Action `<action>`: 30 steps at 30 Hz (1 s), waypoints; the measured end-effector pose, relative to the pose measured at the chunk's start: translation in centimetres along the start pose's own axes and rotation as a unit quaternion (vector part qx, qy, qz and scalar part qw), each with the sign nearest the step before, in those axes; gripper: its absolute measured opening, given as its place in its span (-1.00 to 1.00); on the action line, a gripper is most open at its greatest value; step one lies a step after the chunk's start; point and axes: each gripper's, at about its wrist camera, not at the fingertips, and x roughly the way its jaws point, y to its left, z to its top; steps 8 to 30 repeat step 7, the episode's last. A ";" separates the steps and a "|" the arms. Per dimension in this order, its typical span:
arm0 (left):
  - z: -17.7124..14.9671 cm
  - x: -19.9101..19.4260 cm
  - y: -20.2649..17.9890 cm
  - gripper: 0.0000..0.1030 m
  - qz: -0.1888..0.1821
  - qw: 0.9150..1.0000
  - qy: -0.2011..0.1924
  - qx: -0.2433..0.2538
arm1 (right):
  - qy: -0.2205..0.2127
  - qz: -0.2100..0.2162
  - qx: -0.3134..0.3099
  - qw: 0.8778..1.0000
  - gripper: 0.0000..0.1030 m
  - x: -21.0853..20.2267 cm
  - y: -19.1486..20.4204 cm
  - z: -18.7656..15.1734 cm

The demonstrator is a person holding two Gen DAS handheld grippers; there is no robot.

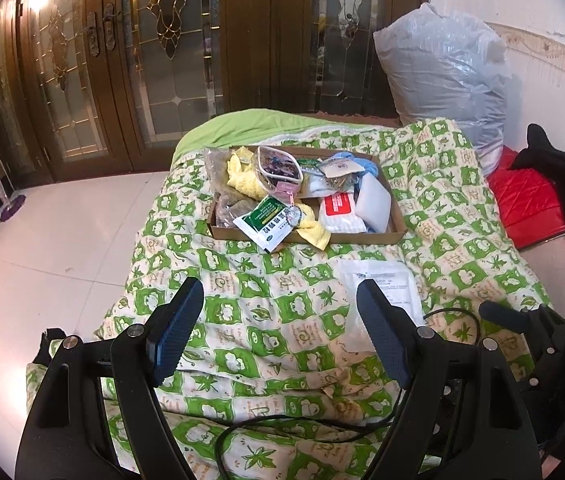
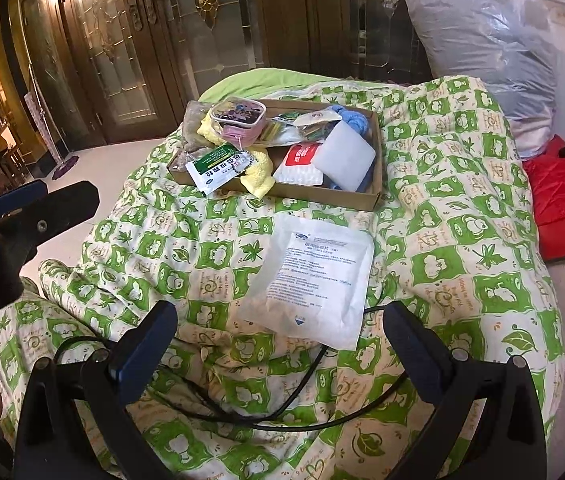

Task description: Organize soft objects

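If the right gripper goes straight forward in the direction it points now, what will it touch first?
Most likely the white flat packet lying on the green patterned quilt, just ahead of the open right gripper. The cardboard tray lies beyond it. Depth is uncertain, so the quilt might be met first.

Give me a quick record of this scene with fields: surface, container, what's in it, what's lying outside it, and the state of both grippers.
surface: green-and-cream patterned quilt
container: shallow cardboard box, resting on the quilt
contents: yellow towel, green-and-white sachet, red-and-white wipes pack, white pad, clear zip pouch, blue cloth
outside box: flat white medical packet, on the quilt in front of the box
loose: black cable
left gripper: open, empty
right gripper: open, empty, just short of the packet
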 end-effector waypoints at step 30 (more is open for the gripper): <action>-0.1 -0.5 -0.1 0.55 0.002 1.000 -0.004 0.003 | 0.017 0.006 0.001 1.000 1.00 0.8 0.0 -0.6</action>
